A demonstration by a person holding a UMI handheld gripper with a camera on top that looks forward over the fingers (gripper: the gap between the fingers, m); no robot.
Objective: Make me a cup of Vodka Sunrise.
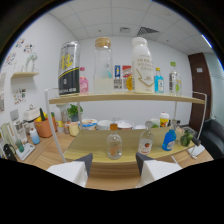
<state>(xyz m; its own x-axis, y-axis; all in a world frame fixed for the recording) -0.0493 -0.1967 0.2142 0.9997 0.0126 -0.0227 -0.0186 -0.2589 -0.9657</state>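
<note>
Gripper view: gripper (113,165) hanging wide open, holding nothing, fingers pointing at bench (90,145). Small clear bottle (114,145) standing just ahead, in line with gap between fingers, not touching. Second bottle (146,142) and blue bottle (169,140) sitting beside it. Shelf (125,98) above carrying tall bottles. No cup being filled; judging task barely started, all picking and pouring remaining.

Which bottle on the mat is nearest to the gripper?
The small clear bottle, just ahead of the open gripper; the blue bottle stands farther off.
</note>
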